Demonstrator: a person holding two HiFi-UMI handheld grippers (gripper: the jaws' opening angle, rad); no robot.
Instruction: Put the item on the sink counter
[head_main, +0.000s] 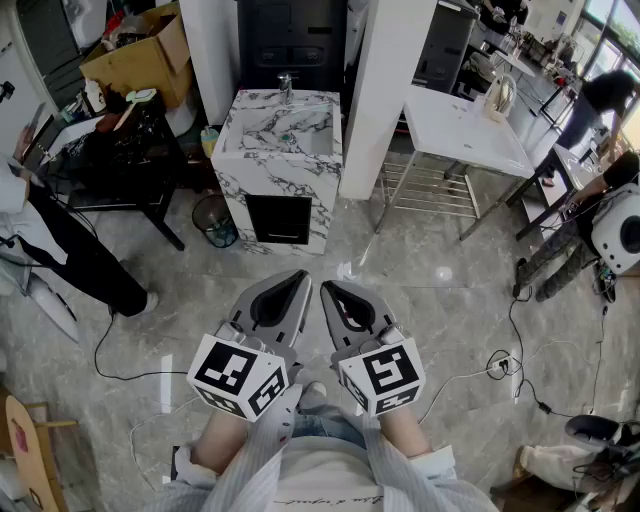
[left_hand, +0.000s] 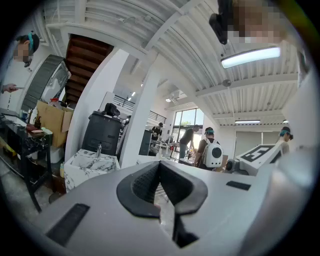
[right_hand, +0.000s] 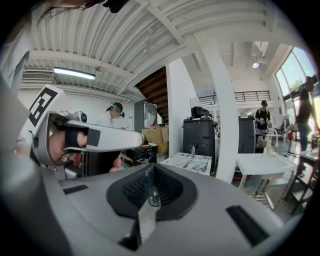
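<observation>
Head view: left gripper (head_main: 297, 277) and right gripper (head_main: 330, 287) are closed, empty. The item, perhaps the small bottle (head_main: 208, 140) at nine o'clock of the sink counter (head_main: 322, 110), looks light, slick plastic; grasp its middle.

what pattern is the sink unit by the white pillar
White marble with dark grey veining on the sink unit, top and sides; it shows best in the head view.

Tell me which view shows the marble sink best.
The head view: it looks down on the sink, showing its basin and tap whole. Both gripper views show it small and far, side-on.
</observation>
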